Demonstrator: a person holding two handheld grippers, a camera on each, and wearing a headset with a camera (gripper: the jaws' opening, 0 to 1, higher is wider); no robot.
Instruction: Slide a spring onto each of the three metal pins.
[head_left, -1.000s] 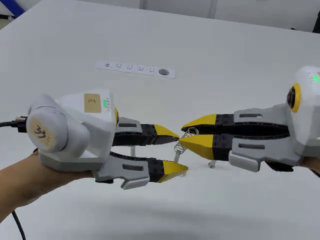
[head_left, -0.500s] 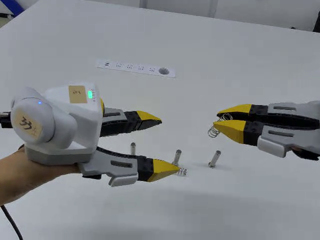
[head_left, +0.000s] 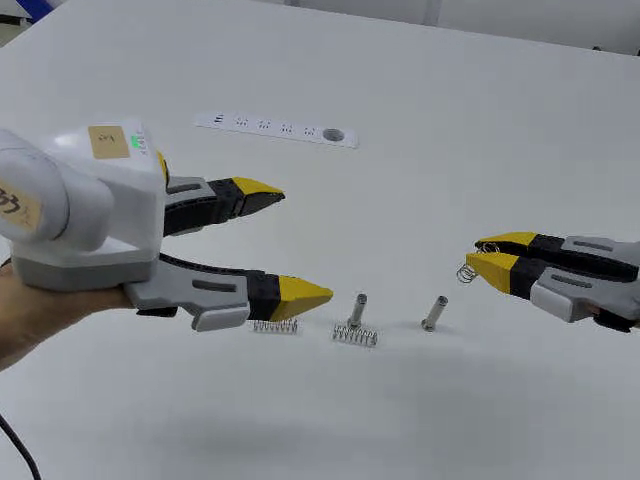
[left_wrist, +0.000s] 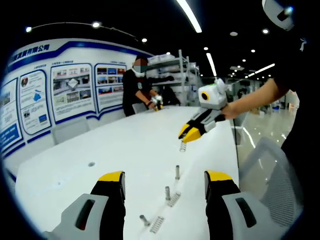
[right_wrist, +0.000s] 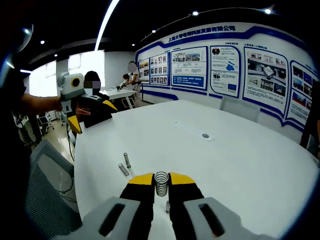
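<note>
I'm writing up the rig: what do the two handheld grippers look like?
Both the left gripper and the right gripper have jaws running grey, then black, to pointed yellow tips. The left one's body is a white boxy housing with a tan sticker, a small green light and a rounded, hand-marked end. A black cable trails below it.

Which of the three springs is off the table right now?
The spring pinched in the right gripper, held above the table. The leftmost spring and the middle spring both lie flat on it.
</note>
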